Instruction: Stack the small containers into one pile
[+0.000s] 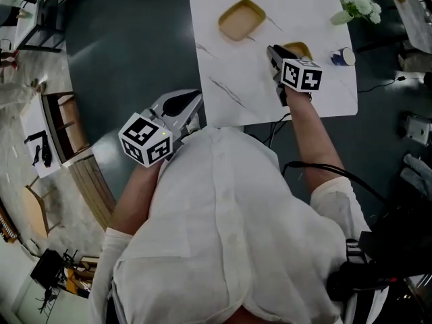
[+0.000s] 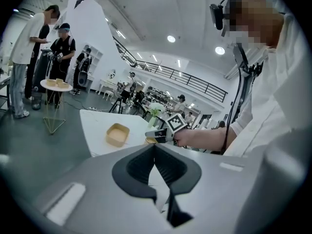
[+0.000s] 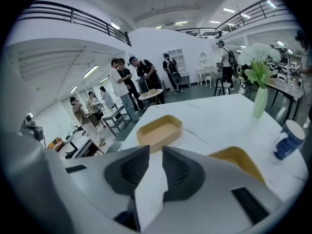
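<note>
Two small tan containers sit on the white marble table [image 1: 229, 79]. The far container [image 1: 241, 19] [image 3: 160, 130] [image 2: 117, 134] lies by itself. The near container [image 1: 299, 48] [image 3: 239, 161] is partly hidden by my right gripper [image 1: 273, 50] [image 3: 155, 151], which hovers just left of it. That gripper is open, with a gap between the fingers and nothing in it. My left gripper [image 1: 195, 104] [image 2: 155, 146] hangs off the table's front left edge over the floor, its tips touching, empty.
A blue paper cup [image 1: 343, 57] [image 3: 287, 139] and a vase of white flowers [image 1: 359, 2] [image 3: 260, 99] stand at the table's right side. Several people stand in the hall beyond, near a small round table [image 2: 56, 83]. A cable runs under the table's near edge.
</note>
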The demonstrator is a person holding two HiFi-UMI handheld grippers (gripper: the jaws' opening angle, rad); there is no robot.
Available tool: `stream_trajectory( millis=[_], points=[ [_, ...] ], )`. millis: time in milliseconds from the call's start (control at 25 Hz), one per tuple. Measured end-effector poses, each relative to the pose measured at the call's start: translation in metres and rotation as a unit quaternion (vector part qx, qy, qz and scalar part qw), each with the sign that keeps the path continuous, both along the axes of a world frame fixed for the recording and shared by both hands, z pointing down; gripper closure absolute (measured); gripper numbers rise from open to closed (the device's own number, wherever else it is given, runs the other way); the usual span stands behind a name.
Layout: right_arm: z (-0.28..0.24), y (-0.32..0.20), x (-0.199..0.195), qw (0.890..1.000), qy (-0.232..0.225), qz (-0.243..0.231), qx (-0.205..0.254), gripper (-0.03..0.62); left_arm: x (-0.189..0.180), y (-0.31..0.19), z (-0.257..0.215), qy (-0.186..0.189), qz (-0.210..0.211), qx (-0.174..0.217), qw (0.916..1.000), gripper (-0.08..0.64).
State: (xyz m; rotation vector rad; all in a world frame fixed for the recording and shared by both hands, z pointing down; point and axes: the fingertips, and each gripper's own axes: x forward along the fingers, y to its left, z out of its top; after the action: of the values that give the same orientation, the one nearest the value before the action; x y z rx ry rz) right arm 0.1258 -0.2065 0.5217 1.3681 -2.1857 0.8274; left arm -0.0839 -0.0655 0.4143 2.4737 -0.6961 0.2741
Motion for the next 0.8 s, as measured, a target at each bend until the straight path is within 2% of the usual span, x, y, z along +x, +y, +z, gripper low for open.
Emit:
stream_trajectory(
  millis=[120,320,600,800],
  points=[
    [0.009,-0.019,-0.018,1.000,-0.018,0.025,-0.002,0.512,-0.022,-0.007,0.005,-0.004,-0.002,-0.004,1.0000,0.552],
    [0.028,-0.048,-0.032,0.994,-0.048,0.098,-0.010,0.511,-0.058,-0.016,0.013,-0.005,-0.005,-0.016,0.9998,0.552],
    [0.056,-0.077,-0.021,0.974,-0.072,0.213,-0.018,0.511,-0.090,-0.022,0.026,-0.014,0.003,-0.028,0.9995,0.552],
    [0.076,-0.087,-0.012,0.960,-0.068,0.269,-0.028,0.506,-0.109,-0.023,0.033,-0.016,0.003,-0.038,0.9991,0.552]
  ],
)
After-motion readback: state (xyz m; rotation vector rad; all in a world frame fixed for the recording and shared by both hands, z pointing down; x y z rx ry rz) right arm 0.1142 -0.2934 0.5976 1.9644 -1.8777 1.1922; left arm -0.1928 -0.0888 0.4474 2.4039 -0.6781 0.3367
